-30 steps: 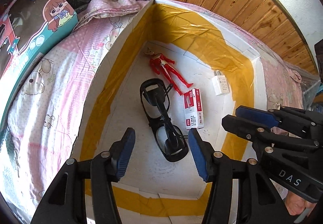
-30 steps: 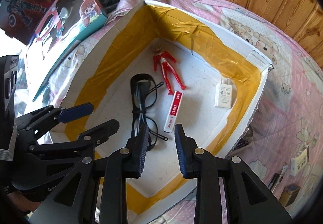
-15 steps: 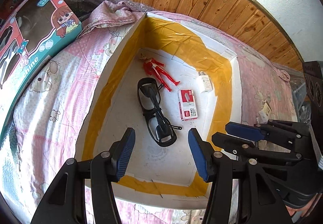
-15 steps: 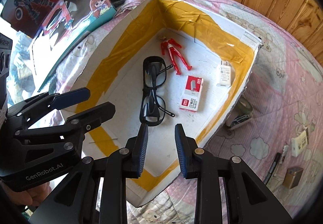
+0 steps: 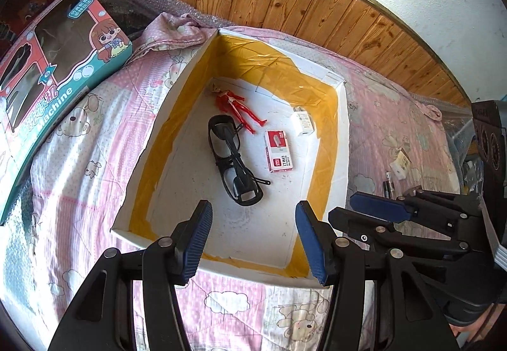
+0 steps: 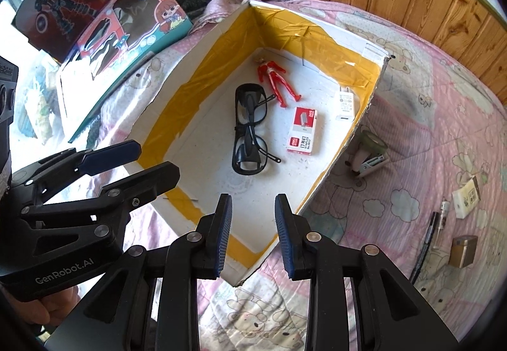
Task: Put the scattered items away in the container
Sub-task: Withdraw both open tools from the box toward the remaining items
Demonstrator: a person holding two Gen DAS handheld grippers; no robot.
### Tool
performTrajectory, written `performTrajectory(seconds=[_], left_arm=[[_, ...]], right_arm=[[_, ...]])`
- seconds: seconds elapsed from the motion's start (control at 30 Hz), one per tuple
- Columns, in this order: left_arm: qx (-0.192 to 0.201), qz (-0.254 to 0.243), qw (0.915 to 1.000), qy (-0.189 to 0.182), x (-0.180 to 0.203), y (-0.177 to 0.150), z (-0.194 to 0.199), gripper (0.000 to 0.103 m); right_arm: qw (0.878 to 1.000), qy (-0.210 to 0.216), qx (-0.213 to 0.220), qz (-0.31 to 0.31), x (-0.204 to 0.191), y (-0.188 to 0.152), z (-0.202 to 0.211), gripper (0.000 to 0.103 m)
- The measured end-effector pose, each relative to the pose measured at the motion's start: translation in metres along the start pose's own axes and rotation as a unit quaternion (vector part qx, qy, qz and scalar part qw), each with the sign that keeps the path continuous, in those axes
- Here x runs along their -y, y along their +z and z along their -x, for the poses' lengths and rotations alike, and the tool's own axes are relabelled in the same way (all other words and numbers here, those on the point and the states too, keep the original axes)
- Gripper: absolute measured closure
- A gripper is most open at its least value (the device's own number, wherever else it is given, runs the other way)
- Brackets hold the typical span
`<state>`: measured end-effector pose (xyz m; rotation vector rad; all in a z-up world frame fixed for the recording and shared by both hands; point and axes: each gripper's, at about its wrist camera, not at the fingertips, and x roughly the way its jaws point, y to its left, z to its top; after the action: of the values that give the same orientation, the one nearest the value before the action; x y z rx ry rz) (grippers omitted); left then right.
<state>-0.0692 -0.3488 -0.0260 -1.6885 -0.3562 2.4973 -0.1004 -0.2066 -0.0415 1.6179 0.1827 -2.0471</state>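
Above the box (image 5: 343, 142), both grippers' fingers (image 6: 221, 230) gape, empty

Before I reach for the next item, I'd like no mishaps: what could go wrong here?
The leftover items, like the stapler and pen, lie on a soft quilt, so gripper fingers may snag fabric. The stapler sits right beside the box wall, so reaching may knock the box. Anything dropped in could land on the glasses.
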Motion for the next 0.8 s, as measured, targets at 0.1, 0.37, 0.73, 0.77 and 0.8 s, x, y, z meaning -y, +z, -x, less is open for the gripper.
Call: performTrajectory(seconds=[0.1,0.37,0.73,0.77,0.8], left_arm=[[0.002,-0.003,1.0,-0.005,0.004,-0.01,0.008,0.047],[-0.005,-0.025,0.9995,-0.02,0.029,-0.037,0.02,0.047],[-0.025,-0.094,0.9942,-0.044,0.097,-0.053,0.016,0.047],[-0.028,-0.101,0.9935,-0.046,0.103,-0.053,0.014,0.047],[-0.03,-0.107,0.9926,-0.048,0.11,-0.053,0.012,0.047]], right_arm=[[1.0,-0.001,0.007,-0.004,-0.002,-0.013,0.007,0.072],[0.999,0.002,0.024,-0.041,0.014,-0.057,0.019,0.072],[0.985,0.006,0.058,-0.164,0.089,-0.13,0.029,0.072],[0.983,0.005,0.062,-0.174,0.096,-0.135,0.031,0.072],[0.981,0.005,0.066,-0.184,0.103,-0.141,0.032,0.072]])
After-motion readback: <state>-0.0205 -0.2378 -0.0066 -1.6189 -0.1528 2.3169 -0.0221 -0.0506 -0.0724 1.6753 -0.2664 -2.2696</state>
